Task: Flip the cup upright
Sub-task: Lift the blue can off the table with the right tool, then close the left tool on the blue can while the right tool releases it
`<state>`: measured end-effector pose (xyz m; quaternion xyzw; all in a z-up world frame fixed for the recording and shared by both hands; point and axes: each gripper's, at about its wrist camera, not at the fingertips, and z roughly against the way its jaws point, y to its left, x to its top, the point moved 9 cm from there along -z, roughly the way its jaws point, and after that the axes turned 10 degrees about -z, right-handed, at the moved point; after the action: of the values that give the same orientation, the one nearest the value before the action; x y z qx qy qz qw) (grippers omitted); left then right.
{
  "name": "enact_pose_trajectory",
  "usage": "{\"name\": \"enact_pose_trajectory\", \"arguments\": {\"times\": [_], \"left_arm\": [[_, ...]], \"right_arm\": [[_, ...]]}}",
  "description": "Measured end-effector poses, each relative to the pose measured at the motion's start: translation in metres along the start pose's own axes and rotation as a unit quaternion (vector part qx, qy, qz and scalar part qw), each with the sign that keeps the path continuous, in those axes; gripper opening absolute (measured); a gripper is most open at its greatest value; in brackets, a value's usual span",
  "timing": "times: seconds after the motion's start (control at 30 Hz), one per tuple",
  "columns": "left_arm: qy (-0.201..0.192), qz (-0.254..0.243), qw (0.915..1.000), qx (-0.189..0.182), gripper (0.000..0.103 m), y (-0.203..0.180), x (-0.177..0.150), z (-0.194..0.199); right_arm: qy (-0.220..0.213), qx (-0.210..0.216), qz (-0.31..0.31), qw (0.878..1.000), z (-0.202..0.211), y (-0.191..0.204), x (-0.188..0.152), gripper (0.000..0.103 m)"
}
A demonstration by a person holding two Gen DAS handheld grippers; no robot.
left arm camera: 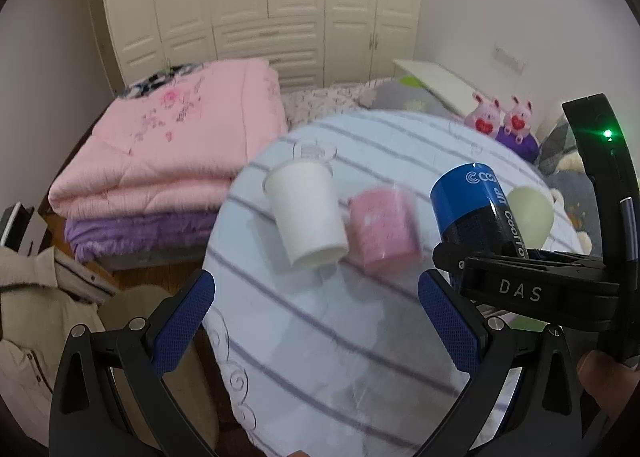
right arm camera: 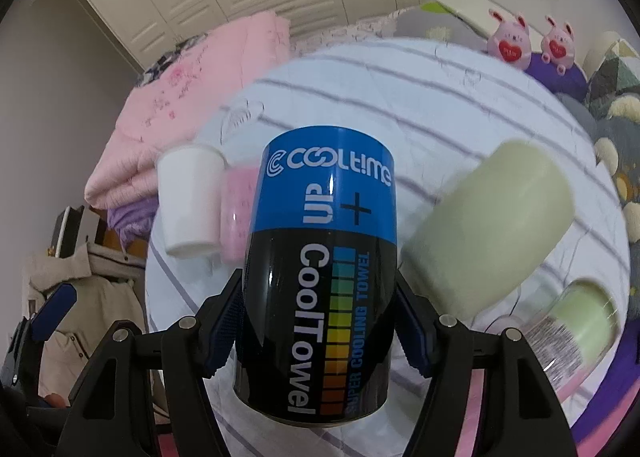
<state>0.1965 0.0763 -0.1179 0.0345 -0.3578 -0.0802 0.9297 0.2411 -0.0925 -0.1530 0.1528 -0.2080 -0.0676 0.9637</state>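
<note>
The right gripper (right arm camera: 316,321) squeezes the blue and black cup (right arm camera: 320,269) between its jaws. The left gripper (left arm camera: 316,321) is wide open, holding nothing. The shiny cup might slip, I think.

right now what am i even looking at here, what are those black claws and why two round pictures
The claws are two hand-held grippers; a person holds one in each hand. Each carries a fisheye camera that looks along its fingers, hence two round pictures.

In the left view, the left gripper is open and holds nothing. The right gripper shows at that view's right edge.

In the right view, the right gripper is shut on a blue and black cup, held above a round table with a striped cloth.

On the table are a white cup, a pink cup and a green cup, all looking upside down or tipped. The pictures are blurred.
</note>
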Motion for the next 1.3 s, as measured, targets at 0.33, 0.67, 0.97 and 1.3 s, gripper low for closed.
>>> {"name": "enact_pose_trajectory", "arguments": {"times": [0.33, 0.67, 0.97, 1.3], "left_arm": [[-0.013, -0.019, 0.9996, 0.015, 0.103, -0.007, 0.067, -0.034], [0.037, -0.047, 0.9978, 0.028, 0.103, -0.030, 0.107, -0.111], [0.102, -0.072, 0.9907, 0.053, 0.103, -0.034, 0.100, -0.154], [0.083, -0.082, 0.9914, 0.061, 0.103, -0.044, 0.111, -0.129]], "right_arm": [[-0.022, -0.014, 0.016, 1.000, -0.009, 0.007, 0.072, 0.069], [0.034, -0.028, 0.005, 0.999, -0.067, -0.021, 0.123, 0.069], [0.105, -0.022, -0.020, 0.994, -0.108, -0.034, 0.119, 0.070], [0.068, 0.000, -0.024, 0.997, -0.060, -0.042, 0.127, 0.083]]}}
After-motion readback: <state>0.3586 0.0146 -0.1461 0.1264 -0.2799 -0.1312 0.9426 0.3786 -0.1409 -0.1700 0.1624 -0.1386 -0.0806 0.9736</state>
